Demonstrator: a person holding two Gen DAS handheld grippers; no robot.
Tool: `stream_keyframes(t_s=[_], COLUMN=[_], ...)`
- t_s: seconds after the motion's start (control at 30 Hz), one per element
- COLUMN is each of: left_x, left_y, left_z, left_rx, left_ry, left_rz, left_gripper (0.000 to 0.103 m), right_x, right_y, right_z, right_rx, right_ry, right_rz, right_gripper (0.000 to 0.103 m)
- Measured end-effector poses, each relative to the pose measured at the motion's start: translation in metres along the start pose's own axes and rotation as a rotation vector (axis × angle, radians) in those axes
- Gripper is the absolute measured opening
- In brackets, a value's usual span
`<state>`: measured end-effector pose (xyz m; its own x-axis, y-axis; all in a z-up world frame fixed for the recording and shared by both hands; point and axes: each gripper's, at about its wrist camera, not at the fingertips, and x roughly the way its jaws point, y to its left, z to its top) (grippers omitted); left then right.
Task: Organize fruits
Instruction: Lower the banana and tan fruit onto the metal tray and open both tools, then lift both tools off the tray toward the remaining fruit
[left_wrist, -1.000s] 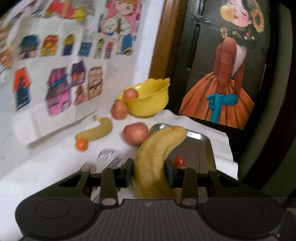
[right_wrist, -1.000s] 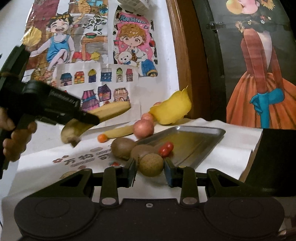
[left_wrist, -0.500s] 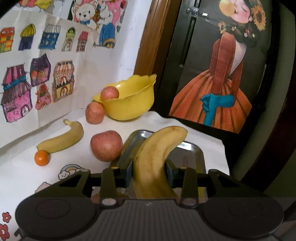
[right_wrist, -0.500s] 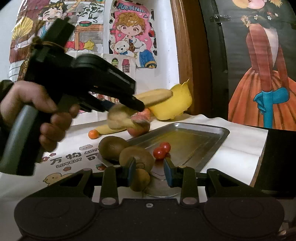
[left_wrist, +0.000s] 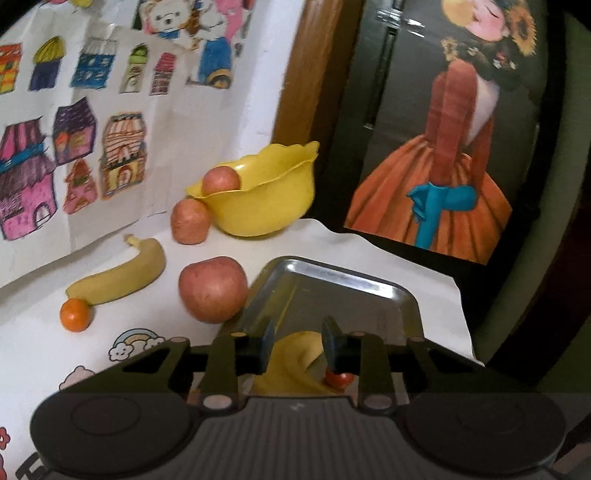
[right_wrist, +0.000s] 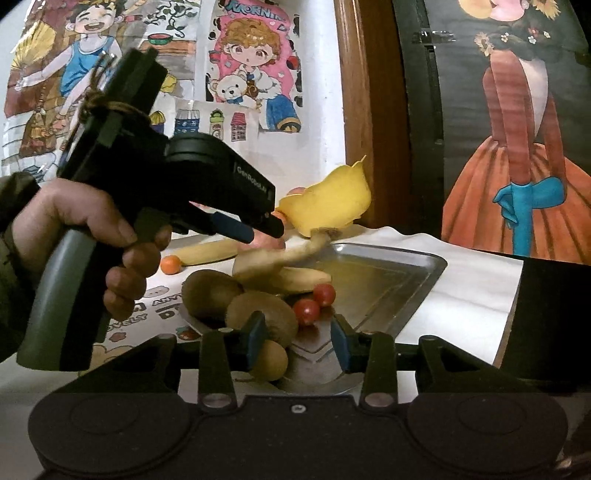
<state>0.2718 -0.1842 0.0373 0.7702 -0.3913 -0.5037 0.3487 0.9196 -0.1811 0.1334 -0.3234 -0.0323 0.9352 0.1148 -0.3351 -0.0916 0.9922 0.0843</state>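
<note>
left gripper (left_wrist: 297, 345) fingers spread apart, holding nothing, poised above the near end of the metal tray (left_wrist: 373, 286). below the gap, a banana (left_wrist: 295, 363) lying inside the tray near its near edge, with a cherry tomato (left_wrist: 338, 380) just beside it. seen from the right wrist, that banana (right_wrist: 291, 273) resting in the tray (right_wrist: 399, 273) with its stem end tilted up, two cherry tomatoes (right_wrist: 314, 302) touching each other just in front of it, and the left gripper (right_wrist: 255, 229) hovering over it, gripped by a hand (right_wrist: 96, 240).

right gripper (right_wrist: 297, 339) fingers apart too, clamped on nothing, low at the tray's near corner; a small round brown fruit (right_wrist: 271, 360) just beside the left finger, two kiwis (right_wrist: 236, 302) right behind it at the tray's left edge.

outside the tray, on the white table cover (left_wrist: 369, 251): an apple (left_wrist: 212, 288) touching the tray's left rim, a second banana (left_wrist: 122, 273) with a small orange (left_wrist: 75, 314) at its end, another apple (left_wrist: 190, 225) against the yellow bowl (left_wrist: 266, 199) at the far edge, and one more apple (left_wrist: 219, 181) inside that bowl.
</note>
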Motion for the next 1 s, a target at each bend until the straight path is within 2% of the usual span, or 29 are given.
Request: stream_keyframes(t_s=[0.1, 0.17, 0.23, 0.27, 0.3, 0.33, 0.47, 0.53, 0.7, 0.9, 1.0], left_x=[0.0, -0.002, -0.004, -0.005, -0.007, -0.008, -0.014, -0.018, -0.033, -0.059, -0.078], left_y=[-0.001, 0.001, 0.004, 0.005, 0.007, 0.009, 0.013, 0.013, 0.016, 0.022, 0.026], left_z=[-0.003, -0.006, -0.009, -0.01, -0.011, -0.012, -0.015, -0.017, -0.02, -0.025, -0.029], left_rx=[-0.006, -0.019, -0.029, -0.035, -0.042, -0.05, -0.061, -0.064, -0.08, -0.077, -0.077], left_ry=[-0.001, 0.007, 0.01, 0.008, 0.004, 0.001, -0.007, -0.017, -0.044, -0.083, -0.117], left_rz=[0.003, 0.002, 0.007, 0.01, 0.011, 0.01, 0.007, 0.004, -0.001, -0.004, -0.006], left_gripper=[0.032, 0.037, 0.052, 0.056, 0.06, 0.064, 0.073, 0.082, 0.094, 0.098, 0.101], right_x=[0.001, 0.003, 0.004, 0.005, 0.005, 0.005, 0.002, 0.0, -0.009, -0.026, -0.042], right_y=[-0.001, -0.005, -0.008, -0.01, -0.011, -0.013, -0.014, -0.013, -0.015, -0.012, -0.002], right_z=[0.0, 0.0, 0.0, 0.0, 0.0, 0.0, -0.003, -0.004, -0.006, -0.007, -0.005], right_rx=[0.001, 0.023, 0.045, 0.056, 0.068, 0.081, 0.097, 0.099, 0.12, 0.147, 0.102], right_ry=[0.0, 0.007, 0.016, 0.02, 0.023, 0.025, 0.008, -0.007, -0.059, -0.13, -0.181], right_rz=[-0.055, -0.08, -0.101, -0.118, -0.136, -0.151, -0.175, -0.19, -0.232, -0.233, -0.227], right_gripper=[0.047, 0.048, 0.05, 0.052, 0.059, 0.066, 0.073, 0.077, 0.086, 0.095, 0.1])
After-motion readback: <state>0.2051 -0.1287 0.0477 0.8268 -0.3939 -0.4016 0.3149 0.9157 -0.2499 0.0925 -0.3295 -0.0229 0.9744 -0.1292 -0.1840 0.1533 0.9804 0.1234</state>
